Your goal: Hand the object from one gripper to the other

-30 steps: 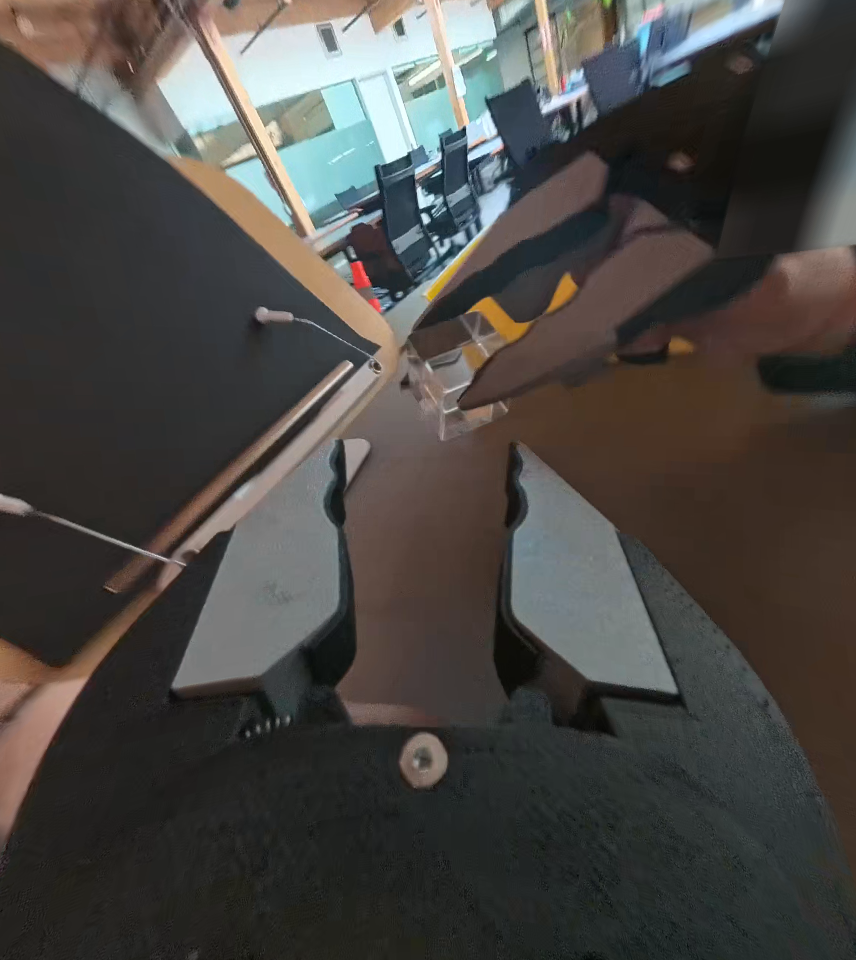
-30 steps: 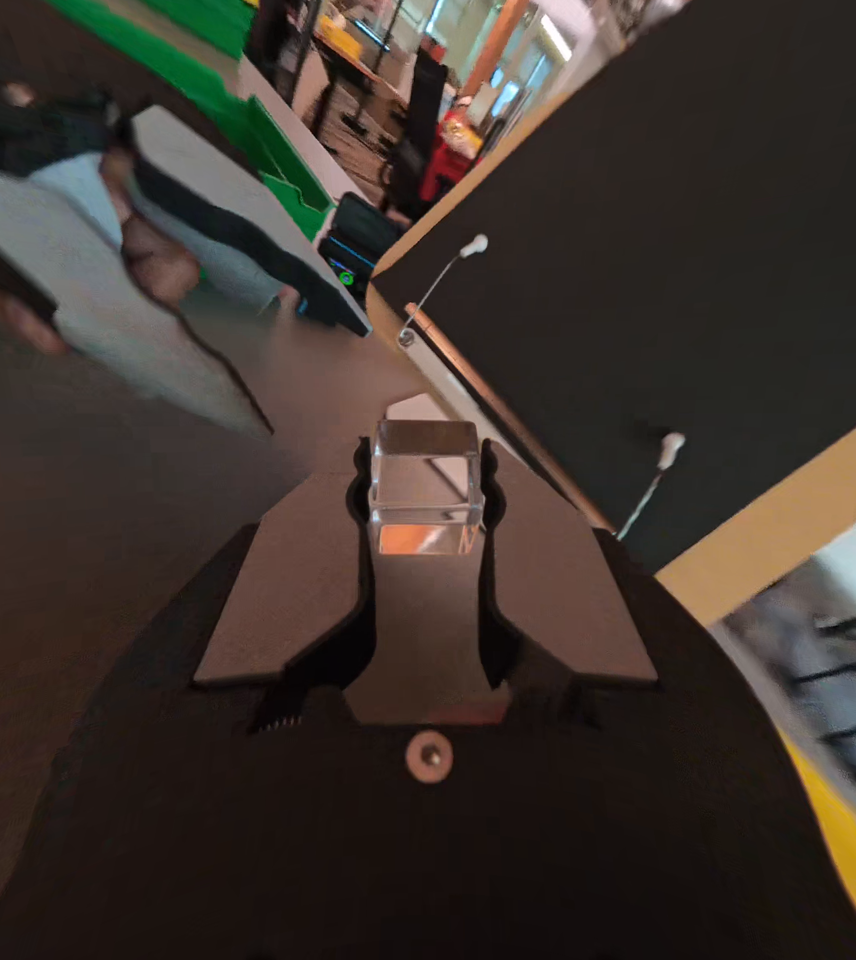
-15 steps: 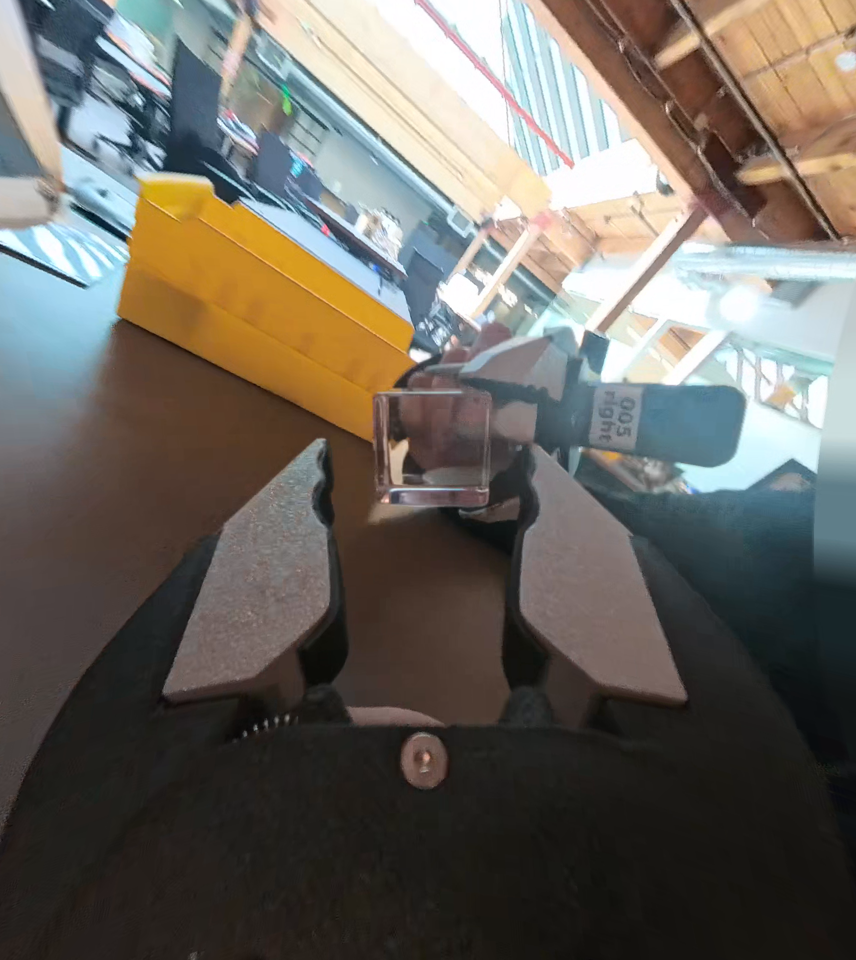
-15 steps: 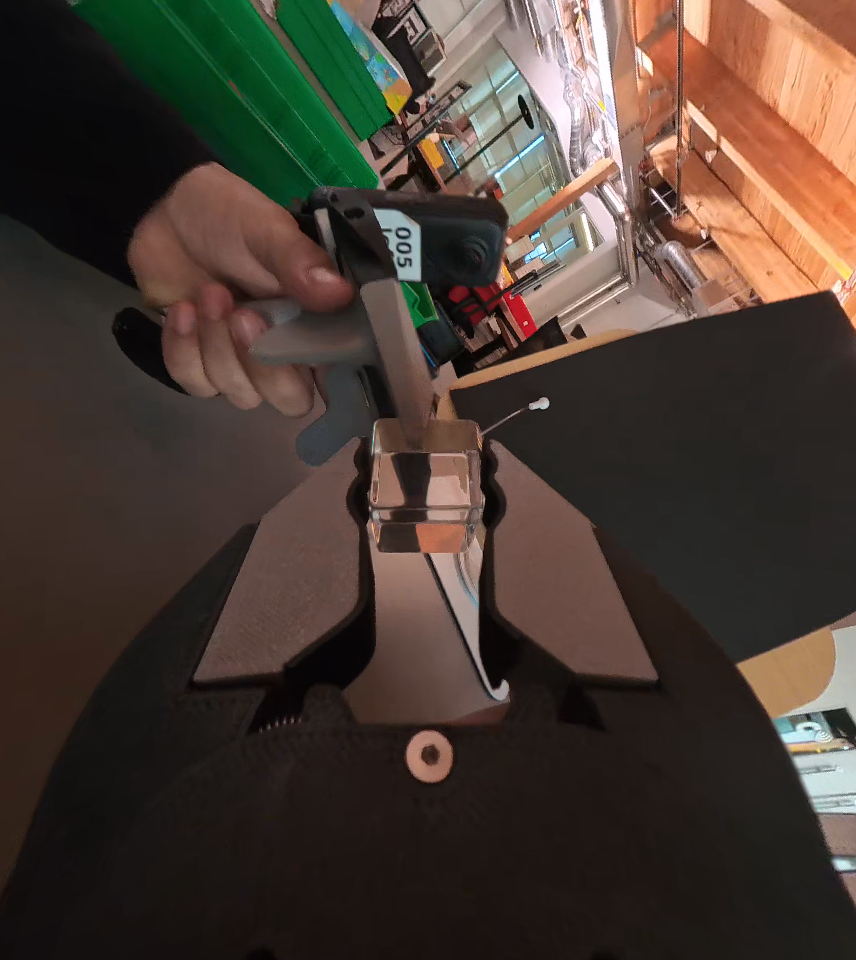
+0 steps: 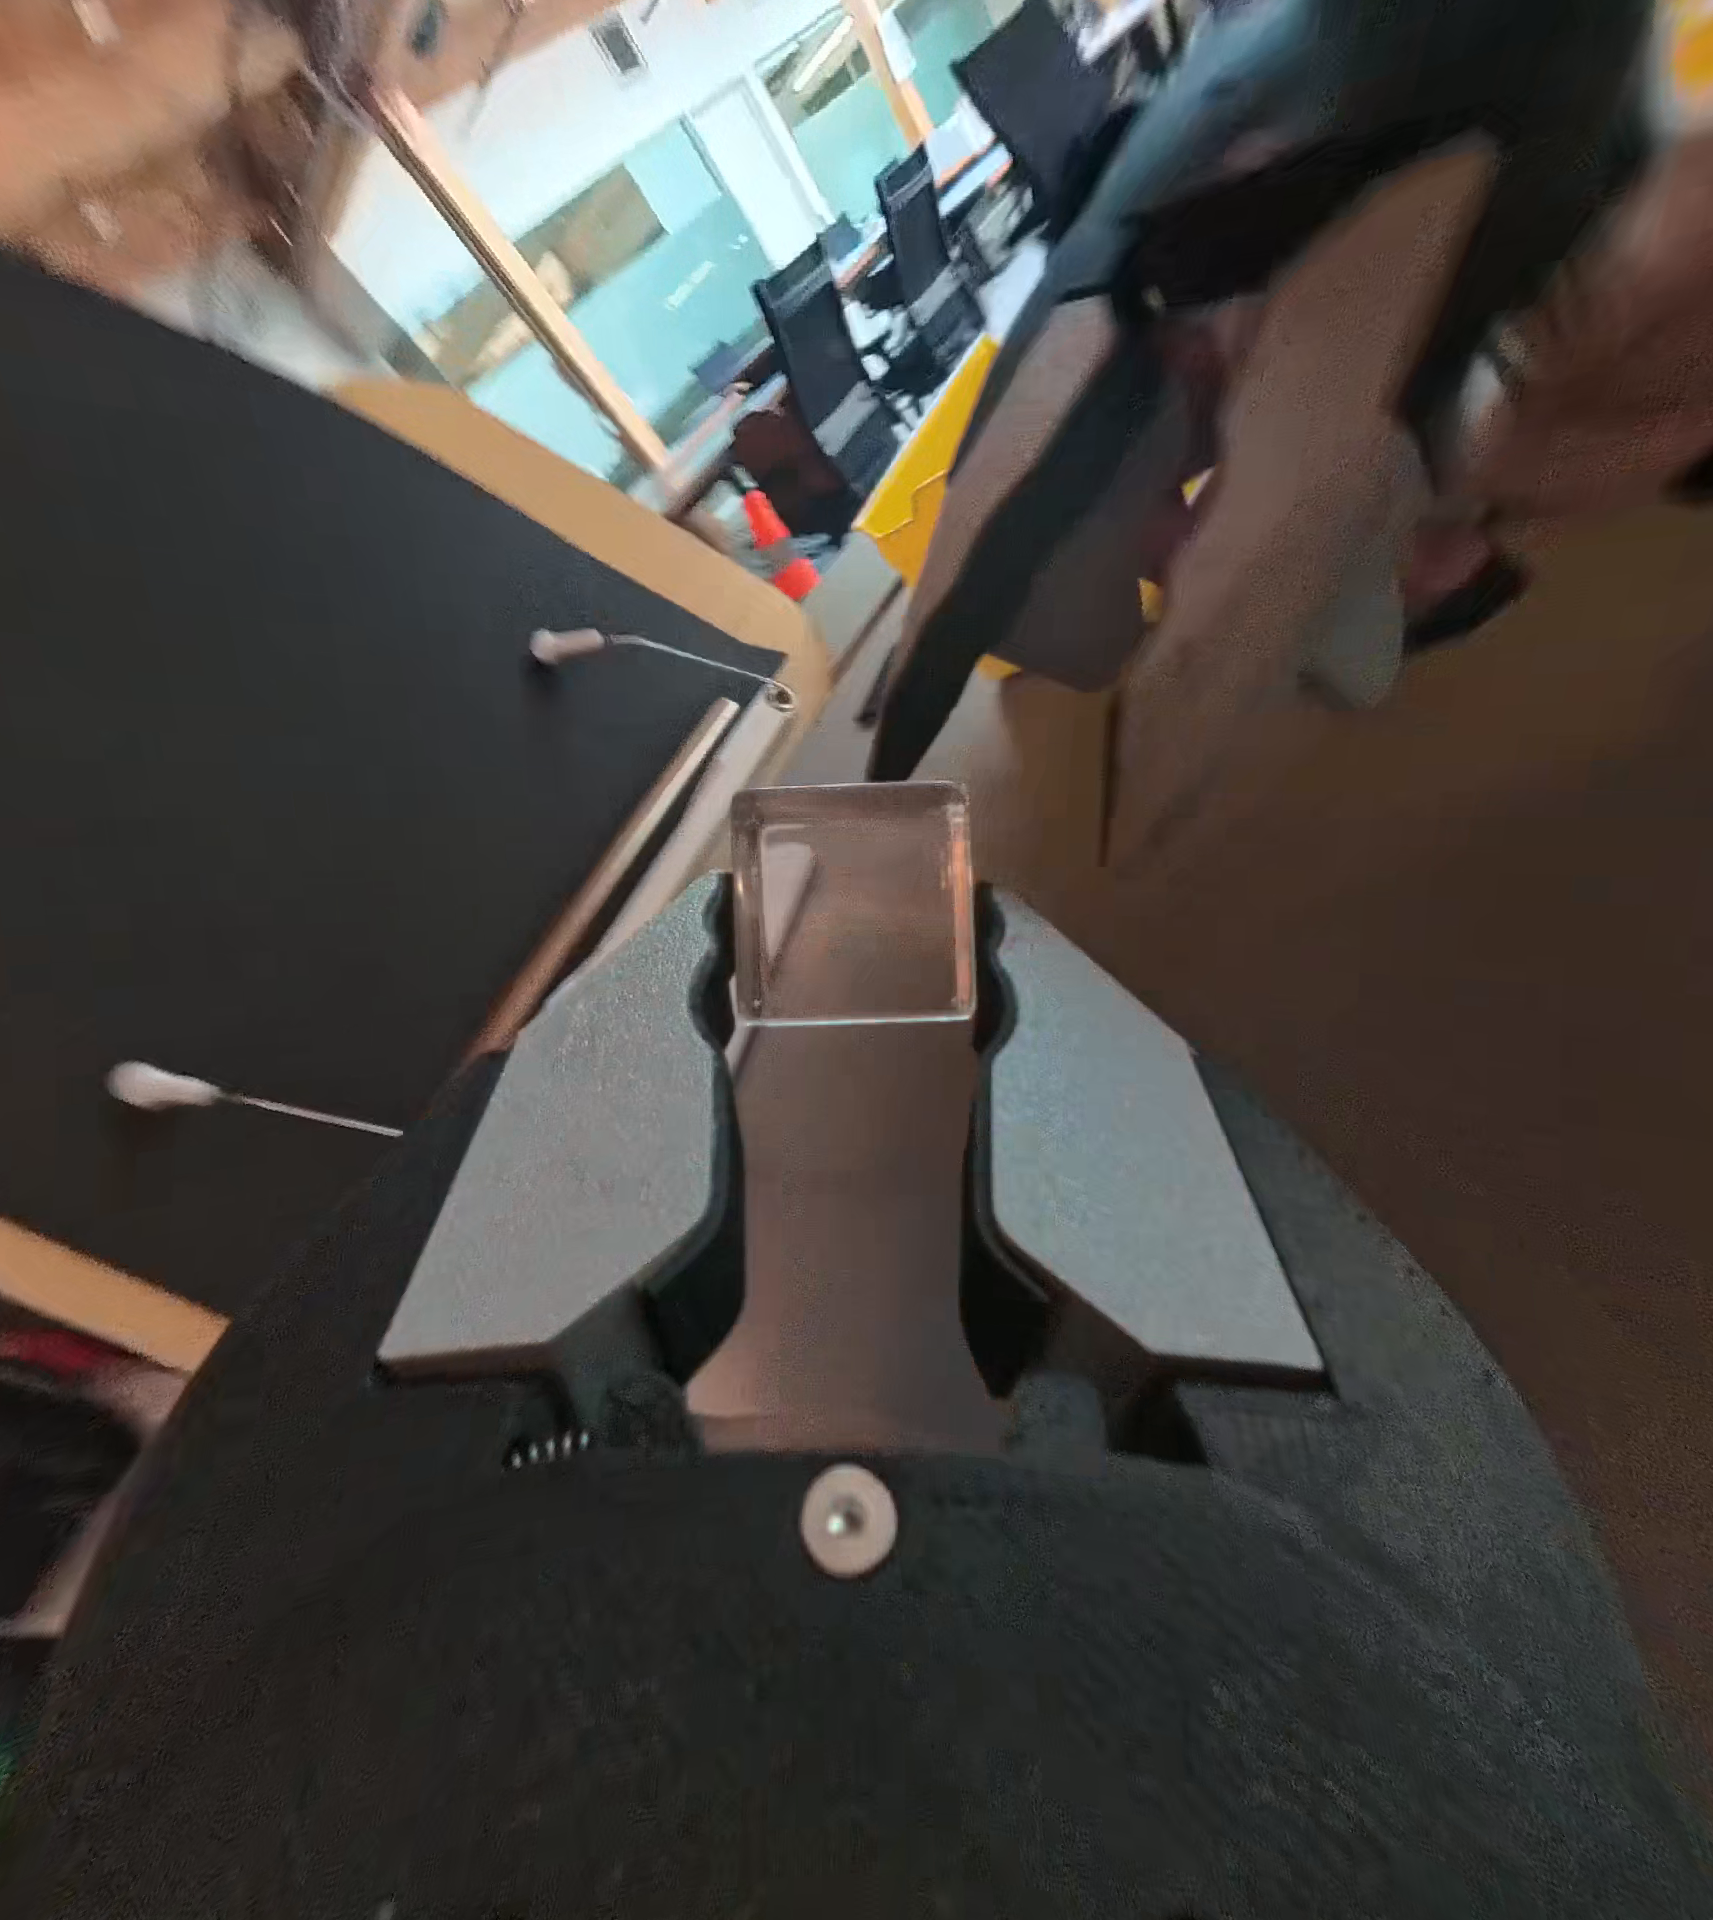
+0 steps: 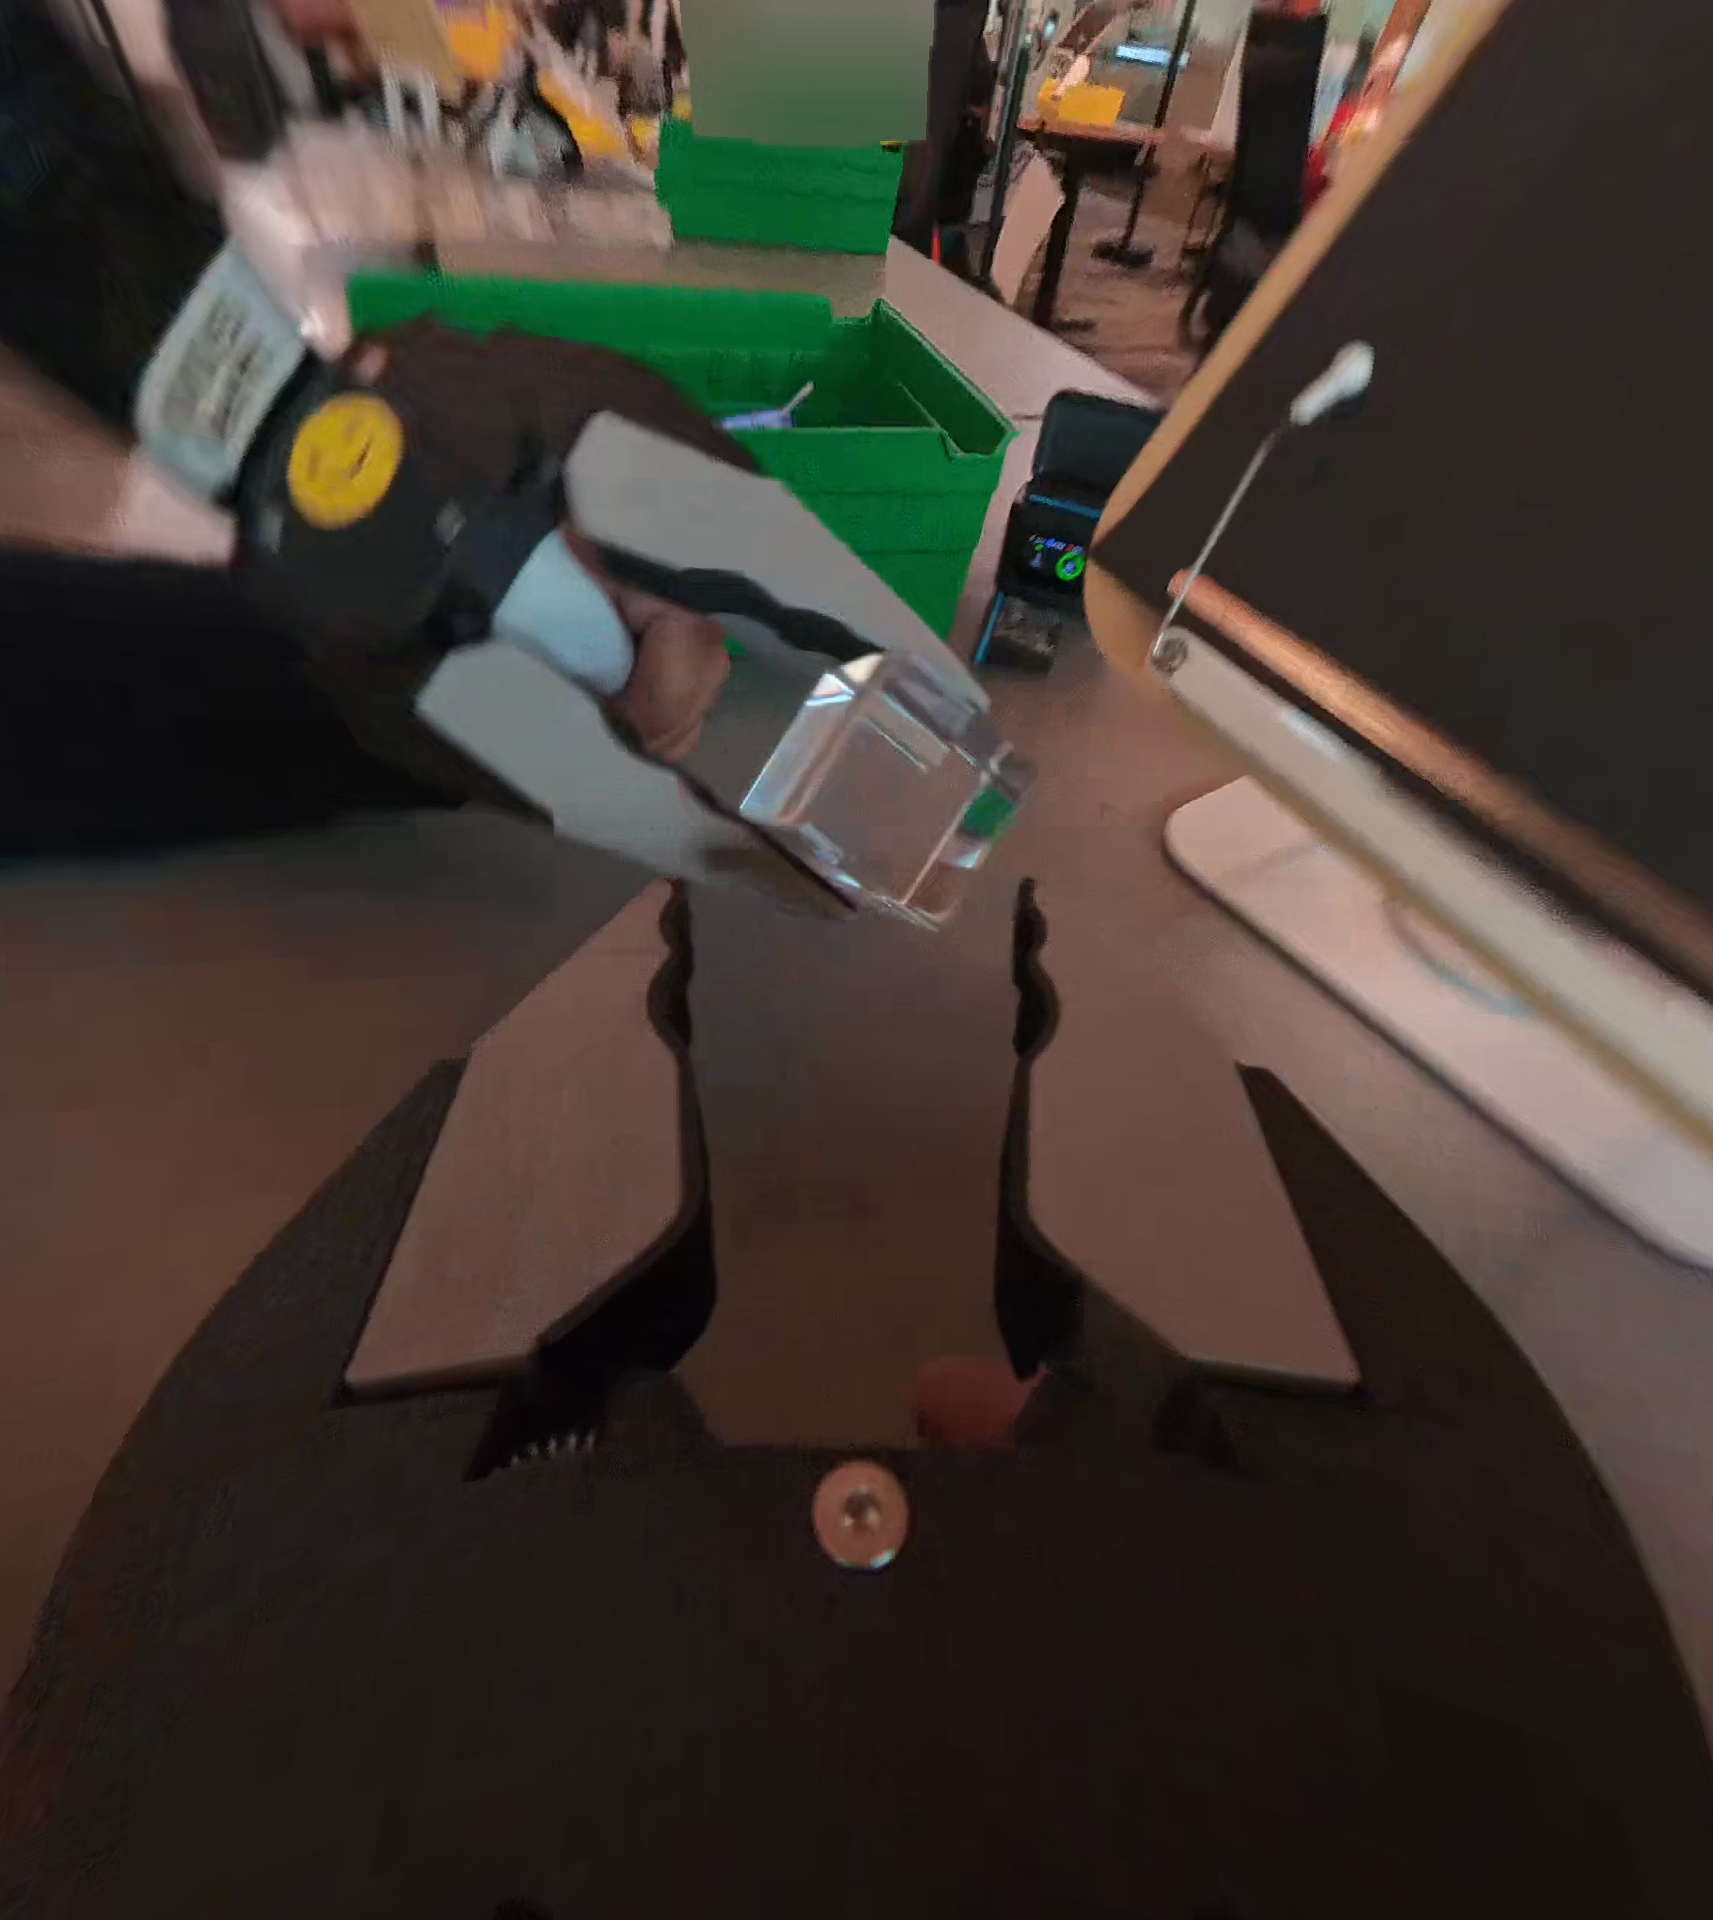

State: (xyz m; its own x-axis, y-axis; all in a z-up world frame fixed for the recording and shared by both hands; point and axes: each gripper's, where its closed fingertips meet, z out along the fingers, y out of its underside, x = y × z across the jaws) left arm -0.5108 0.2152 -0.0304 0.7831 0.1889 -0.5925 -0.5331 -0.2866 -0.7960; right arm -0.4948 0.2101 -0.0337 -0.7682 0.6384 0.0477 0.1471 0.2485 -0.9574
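Clear cube (image 5: 850, 902) is sitting clamped at the fingertips of the left gripper (image 5: 852, 940), above the brown table (image 5: 1454, 1039); right of the cube, the right gripper (image 6: 852, 925) is hanging empty, jaws spread. Held so near the tips, the slick block could be slipping out.

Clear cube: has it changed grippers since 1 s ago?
Yes. The clear cube now sits clamped in the left gripper; the right gripper is open and empty, above the brown table.
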